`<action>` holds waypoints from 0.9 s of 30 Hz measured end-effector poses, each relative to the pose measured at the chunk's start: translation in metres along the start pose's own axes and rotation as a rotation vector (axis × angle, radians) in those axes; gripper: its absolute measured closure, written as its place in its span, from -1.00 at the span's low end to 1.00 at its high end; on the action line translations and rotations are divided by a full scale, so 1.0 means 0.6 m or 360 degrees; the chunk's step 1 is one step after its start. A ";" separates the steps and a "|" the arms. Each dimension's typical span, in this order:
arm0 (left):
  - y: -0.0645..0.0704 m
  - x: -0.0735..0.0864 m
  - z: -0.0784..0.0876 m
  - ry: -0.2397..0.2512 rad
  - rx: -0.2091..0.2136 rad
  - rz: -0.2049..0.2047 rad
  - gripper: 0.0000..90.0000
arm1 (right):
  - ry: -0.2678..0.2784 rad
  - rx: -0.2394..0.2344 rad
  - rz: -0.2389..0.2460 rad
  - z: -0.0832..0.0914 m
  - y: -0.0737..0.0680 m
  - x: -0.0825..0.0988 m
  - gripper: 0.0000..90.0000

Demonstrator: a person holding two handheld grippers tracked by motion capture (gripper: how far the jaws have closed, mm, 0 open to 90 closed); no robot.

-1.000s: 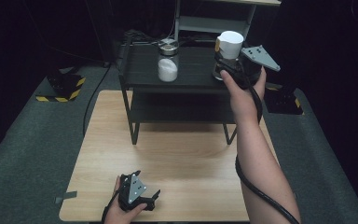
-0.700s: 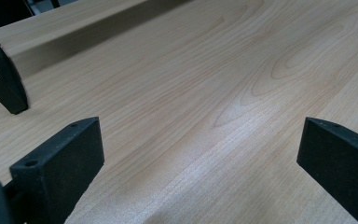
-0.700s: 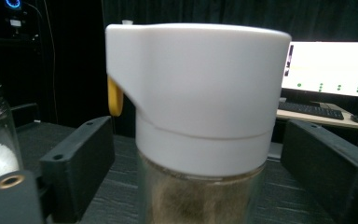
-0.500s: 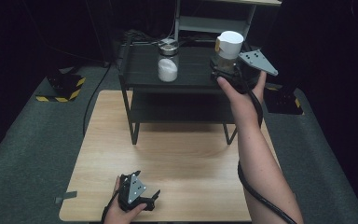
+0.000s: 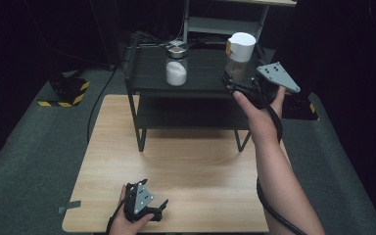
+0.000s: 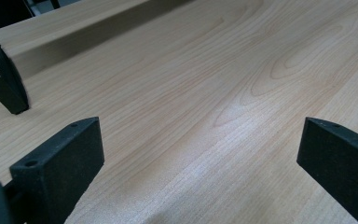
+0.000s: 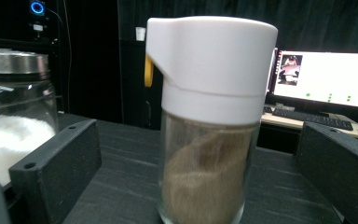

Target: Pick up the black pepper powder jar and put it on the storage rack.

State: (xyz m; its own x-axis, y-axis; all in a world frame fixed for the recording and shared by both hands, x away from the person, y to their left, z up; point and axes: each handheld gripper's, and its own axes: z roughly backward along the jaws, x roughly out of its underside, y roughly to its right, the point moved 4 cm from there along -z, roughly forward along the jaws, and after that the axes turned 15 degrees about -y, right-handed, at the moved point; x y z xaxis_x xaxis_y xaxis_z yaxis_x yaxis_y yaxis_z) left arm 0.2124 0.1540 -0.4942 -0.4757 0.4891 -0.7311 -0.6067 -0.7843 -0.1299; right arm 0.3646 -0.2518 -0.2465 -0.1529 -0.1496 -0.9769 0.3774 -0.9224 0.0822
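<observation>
Glass shaker (image 7: 209, 126), white cap, brown powder, stands on black shelf (image 5: 200, 81). Right gripper (image 7: 200, 182) fingers, just opened wide, flank it untouched. Probably light, slick, breakable: take glass body below cap. Left gripper (image 6: 200, 158) open over desk (image 6: 205, 84).

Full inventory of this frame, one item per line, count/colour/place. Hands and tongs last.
dispenser jar: 1, clear glass, white lid, brown powder; rack top, right, between the open right tongs' jaws, untouched.
sugar jar: 1, clear glass, metal lid, white contents; rack top, centre.
rack: 1, black, two shelves; far end of table.
table: 1, light wood.
monitor: 1, lit; background.
left tongs: 1, black, open, resting at table's near edge.
right tongs: 1, black, jaws just opened, at the rack's right front.
</observation>
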 end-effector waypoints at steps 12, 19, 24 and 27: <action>-0.001 0.003 0.001 0.0018 0.0006 0.0001 -0.98 | 0.0025 -0.0046 0.0020 0.034 0.003 0.050 -1.00; -0.002 0.005 0.001 0.0030 0.0006 0.0012 -0.98 | 0.0030 -0.0080 0.0015 0.055 0.004 0.088 -1.00; -0.001 0.006 0.001 0.0036 -0.0001 0.0011 -0.98 | 0.0037 -0.0104 0.0011 0.070 0.006 0.116 -1.00; -0.001 0.007 0.002 0.0041 0.0002 0.0008 -0.98 | 0.0042 -0.0105 0.0028 0.078 0.005 0.130 -1.00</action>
State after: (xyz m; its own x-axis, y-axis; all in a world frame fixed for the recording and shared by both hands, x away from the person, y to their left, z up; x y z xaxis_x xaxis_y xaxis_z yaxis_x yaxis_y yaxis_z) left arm 0.2102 0.1570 -0.4963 -0.4624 0.4750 -0.7487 -0.6049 -0.7864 -0.1254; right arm 0.3108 -0.2832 -0.3134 -0.1217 -0.1555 -0.9803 0.4395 -0.8940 0.0872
